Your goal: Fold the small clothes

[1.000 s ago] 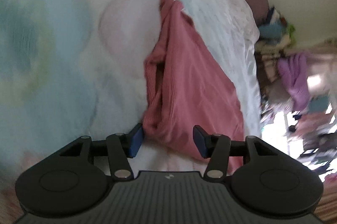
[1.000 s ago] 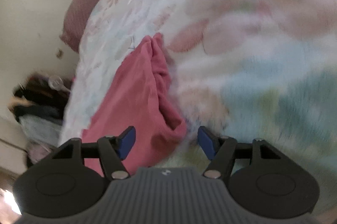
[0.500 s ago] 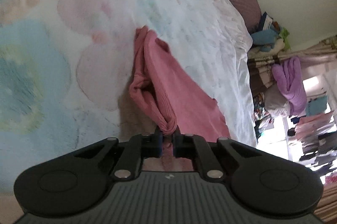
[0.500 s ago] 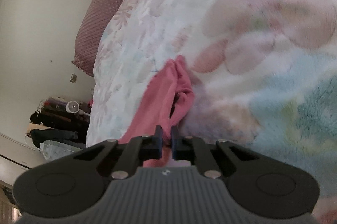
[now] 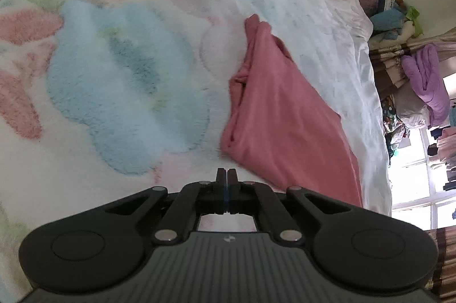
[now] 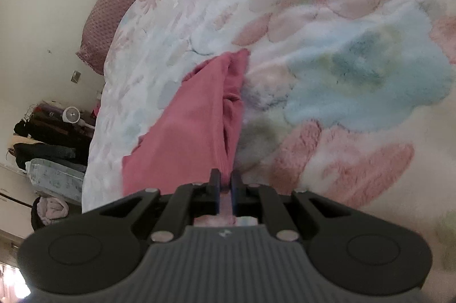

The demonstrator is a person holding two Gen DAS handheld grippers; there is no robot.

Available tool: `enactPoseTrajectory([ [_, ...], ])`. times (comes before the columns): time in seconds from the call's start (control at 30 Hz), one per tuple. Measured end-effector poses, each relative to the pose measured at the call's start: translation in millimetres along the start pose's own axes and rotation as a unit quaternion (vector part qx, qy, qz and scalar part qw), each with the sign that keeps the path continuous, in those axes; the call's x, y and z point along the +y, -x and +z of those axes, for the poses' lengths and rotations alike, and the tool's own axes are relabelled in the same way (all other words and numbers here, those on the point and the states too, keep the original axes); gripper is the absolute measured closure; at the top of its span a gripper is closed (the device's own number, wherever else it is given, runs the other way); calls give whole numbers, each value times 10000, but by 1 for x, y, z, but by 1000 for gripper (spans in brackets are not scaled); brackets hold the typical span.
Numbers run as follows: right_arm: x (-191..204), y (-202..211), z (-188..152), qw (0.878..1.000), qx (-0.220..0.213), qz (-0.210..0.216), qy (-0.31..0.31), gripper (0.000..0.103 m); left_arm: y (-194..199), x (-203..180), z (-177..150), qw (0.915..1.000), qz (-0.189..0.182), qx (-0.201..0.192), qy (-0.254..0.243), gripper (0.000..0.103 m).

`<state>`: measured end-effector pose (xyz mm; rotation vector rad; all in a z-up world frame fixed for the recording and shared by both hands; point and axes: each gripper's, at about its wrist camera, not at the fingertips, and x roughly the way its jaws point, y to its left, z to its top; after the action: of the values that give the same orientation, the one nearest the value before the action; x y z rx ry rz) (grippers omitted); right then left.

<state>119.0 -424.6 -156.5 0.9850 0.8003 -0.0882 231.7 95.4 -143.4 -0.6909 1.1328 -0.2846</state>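
Pink cloth (image 5: 285,115) lies on the flowered blanket (image 5: 114,92), a long bunched strip running away from both tongs toward the pillow (image 6: 119,4). The right tongs (image 6: 225,183) sit at its near end, jaws nearly together with a fold of the pink cloth (image 6: 193,126) pinched between them. The left tongs (image 5: 227,177) are pressed fully together, and no fabric shows between them; the cloth's near corner lies just ahead and to their right, apparently not touching, though that view is soft there. So the right hand has the end of the strip, and the left would likely need to spread and reach right for the other corner.
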Motion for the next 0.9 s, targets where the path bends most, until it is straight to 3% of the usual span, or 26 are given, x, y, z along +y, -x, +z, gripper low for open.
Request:
enactPoseTrajectory([
  [0.07,-6,-10,2,9999,-45,-146,48,91,-7,1,3,9998,-168,13,69,98],
  [0.13,-8,-12,3,9996,-52,-183,185,77,-15,3,6,9990,-344,-176,217,71],
  [0.17,-9,-13,4,9997,-46,-149,172,58,-18,4,7,9988,-391,-201,234,67],
  [0.23,-17,-13,7,10000,-35,26,-69,55,-31,10,7,9976,-491,-260,416,62],
  [0.4,-37,-19,2,9978,85,143,-642,49,-65,19,6,9932,-756,-242,852,62],
  [0.47,-39,-22,-5,9973,74,192,-711,51,-70,16,8,9921,-836,-265,892,76],
  [0.5,-39,-23,-8,9970,42,256,-734,56,-70,16,9,9913,-891,-265,927,93],
  [0.53,-39,-25,-9,9964,9,331,-779,62,-69,14,12,9908,-922,-269,954,93],
  [0.57,-40,-27,-8,9955,-15,407,-854,80,-66,11,14,9907,-945,-313,923,94],
  [0.63,-39,-31,-5,9932,33,576,-1008,97,-49,-2,19,9915,-964,-502,720,95],
  [0.7,-31,-25,0,9915,-72,741,-1069,99,-27,-16,25,9909,-1051,-640,553,96],
  [0.9,1,15,25,9897,-414,1026,-903,101,29,-56,23,9949,-734,-696,-51,96],
])
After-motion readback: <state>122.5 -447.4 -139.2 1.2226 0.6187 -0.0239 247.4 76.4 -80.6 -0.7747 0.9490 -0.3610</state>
